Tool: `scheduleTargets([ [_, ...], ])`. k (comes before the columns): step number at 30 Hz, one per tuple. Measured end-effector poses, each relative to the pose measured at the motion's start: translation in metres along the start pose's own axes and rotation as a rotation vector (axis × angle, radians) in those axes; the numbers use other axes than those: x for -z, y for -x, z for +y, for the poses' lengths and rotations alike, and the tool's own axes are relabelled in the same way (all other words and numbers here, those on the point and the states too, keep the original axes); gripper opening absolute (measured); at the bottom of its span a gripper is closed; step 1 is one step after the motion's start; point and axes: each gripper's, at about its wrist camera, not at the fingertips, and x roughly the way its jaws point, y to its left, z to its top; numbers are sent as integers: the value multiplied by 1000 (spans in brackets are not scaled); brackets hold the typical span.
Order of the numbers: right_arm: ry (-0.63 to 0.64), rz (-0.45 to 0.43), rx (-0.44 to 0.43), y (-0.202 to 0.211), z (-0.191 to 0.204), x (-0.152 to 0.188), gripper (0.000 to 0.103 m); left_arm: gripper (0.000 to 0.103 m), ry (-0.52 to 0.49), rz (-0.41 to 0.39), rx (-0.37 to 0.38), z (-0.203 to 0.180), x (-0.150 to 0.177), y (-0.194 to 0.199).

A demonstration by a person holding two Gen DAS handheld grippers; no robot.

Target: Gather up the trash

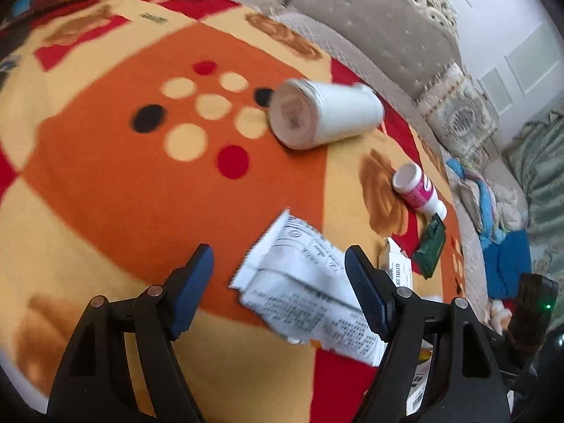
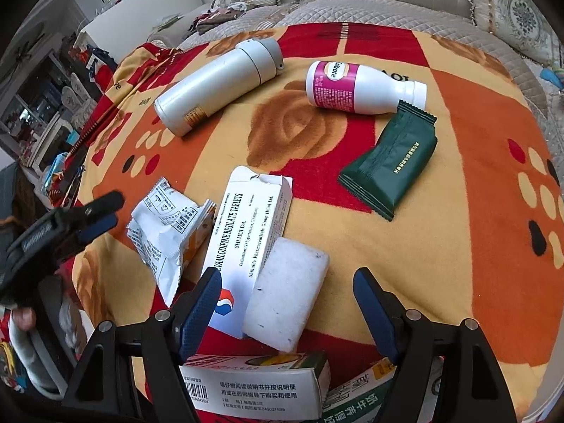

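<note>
Plainly, the left gripper (image 1: pixel 278 282) stands with jaws apart over a crumpled white wrapper (image 1: pixel 303 282) lying on the patterned blanket (image 1: pixel 105 183); contact is hard to judge in the blur. The right gripper (image 2: pixel 287 303) is likewise spread, above a white foam block (image 2: pixel 285 296) resting on the tablet box (image 2: pixel 246 232).

Both views are bright and evenly lit by soft, daylight-like light, with no harsh glare; shadows under the objects are faint and short. The left wrist view is smeared by motion blur: the orange, red and cream patterned blanket (image 1: pixel 141 183) and the white cylindrical flask (image 1: pixel 324 112) have soft edges, and print on the crumpled white printed wrapper (image 1: pixel 299 282) is barely legible. The right wrist view is sharp; lettering on the white cardboard tablet box (image 2: pixel 246 232) reads clearly. Fisheye distortion bends both scenes, with dark vignetted corners.
</note>
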Motion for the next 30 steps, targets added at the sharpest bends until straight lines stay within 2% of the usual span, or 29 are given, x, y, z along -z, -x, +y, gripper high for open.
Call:
scheduleTargets([
  [2,1,3,1,-1,1,0,75,76,-16,36,1,-5,-2,-12],
  [3,2,5,3,-2,1,0,75,76,-40,18,-10,-9,-3,-12],
  [7,6,10,5,-3,2,0,76,76,-63,57,6,-15,-3,-17],
  [13,5,15,15,-8,1,-2,76,74,-150,52,-32,-27,11,-16],
  [14,7,16,19,-9,1,-2,76,67,-157,50,-37,-28,12,-16],
  [15,10,17,22,-10,0,-2,76,53,-173,49,-49,-30,15,-16],
  [16,15,17,27,-11,0,-1,76,49,-183,53,-54,-31,16,-16],
  [18,33,10,39,-12,1,0,75,33,-193,48,-51,-31,20,-14],
  [19,45,6,47,-12,2,1,65,28,-202,39,-51,-31,21,-12],
  [20,56,-6,41,-11,3,2,59,2,-223,25,-46,-31,23,-8],
  [22,58,-28,25,-6,3,3,39,0,-238,22,-45,-34,24,-4],
  [23,66,-40,31,-3,3,4,36,0,-248,26,-40,-34,24,-1],
  [30,107,-94,0,17,11,10,32,0,-231,12,-17,-30,25,19],
])
